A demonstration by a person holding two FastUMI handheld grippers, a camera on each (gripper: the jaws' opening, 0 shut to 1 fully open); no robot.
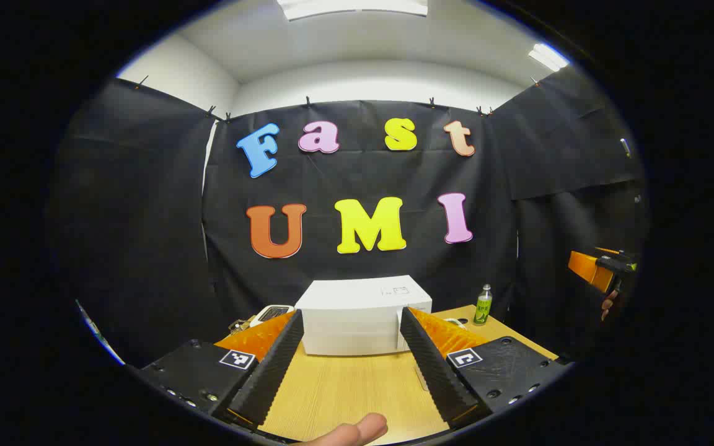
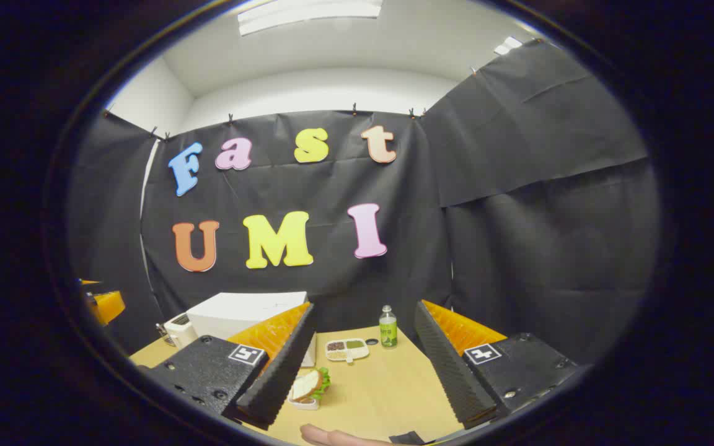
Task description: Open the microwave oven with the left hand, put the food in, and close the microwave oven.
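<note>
- Left gripper [image 1: 352,365] hangs above the near wooden table [image 1: 344,390], fingers spread wide, gripping nothing.
- Right gripper [image 2: 363,371] is wide too, nothing between its fingers.
- Sandwich [image 2: 308,385] sits near, just right of its left finger.
- Farther back, the white microwave [image 1: 363,316], door closed.
- 1 green bottle [image 2: 387,327] stands far right.
</note>
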